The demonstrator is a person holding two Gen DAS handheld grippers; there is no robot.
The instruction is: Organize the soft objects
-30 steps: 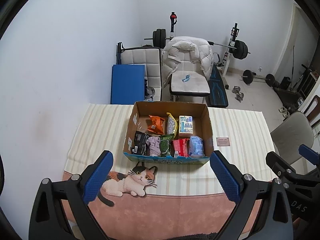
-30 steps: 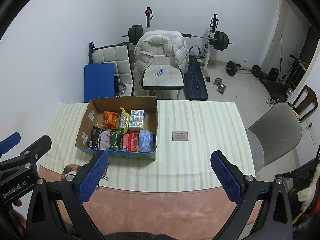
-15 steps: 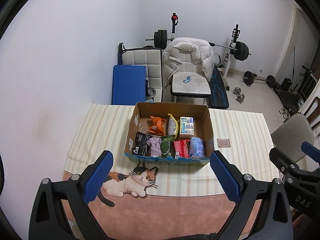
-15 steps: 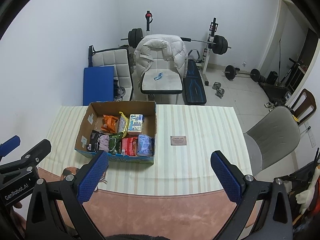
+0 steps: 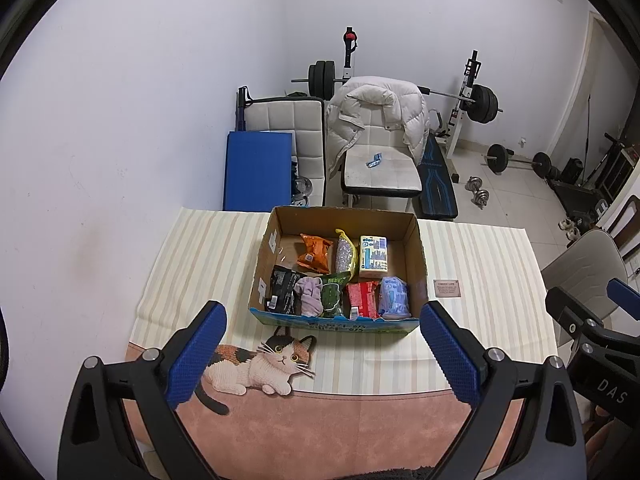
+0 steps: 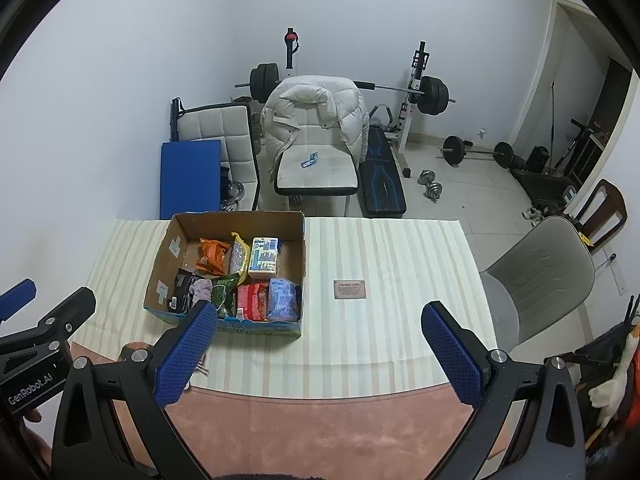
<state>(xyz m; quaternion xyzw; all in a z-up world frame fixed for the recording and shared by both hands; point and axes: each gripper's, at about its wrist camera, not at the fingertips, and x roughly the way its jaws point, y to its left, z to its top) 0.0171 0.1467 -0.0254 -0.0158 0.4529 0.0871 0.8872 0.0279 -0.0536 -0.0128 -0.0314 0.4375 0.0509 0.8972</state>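
Observation:
An open cardboard box (image 5: 416,248) stands on the striped tablecloth, also in the right wrist view (image 6: 302,248). It holds several soft packs: an orange bag (image 5: 315,253), a yellow-edged pouch (image 5: 346,256), a tissue pack (image 5: 373,256), a black bag (image 5: 282,289), a lilac cloth (image 5: 310,295), a green bag (image 5: 333,294), a red pack (image 5: 363,299) and a blue-lilac pack (image 5: 394,297). My left gripper (image 5: 322,354) is open and empty, held high in front of the box. My right gripper (image 6: 320,354) is open and empty, to the box's right.
A small brown card (image 6: 349,289) lies on the cloth right of the box. A cat picture (image 5: 260,364) marks the pink mat at the near edge. A grey chair (image 6: 536,272) stands at the table's right. A white chair with a jacket (image 5: 376,136) and weights stand beyond.
Both grippers have drawn back and up a little, so the table and box look slightly farther off. Both stay open and empty. Nothing in the box has moved.

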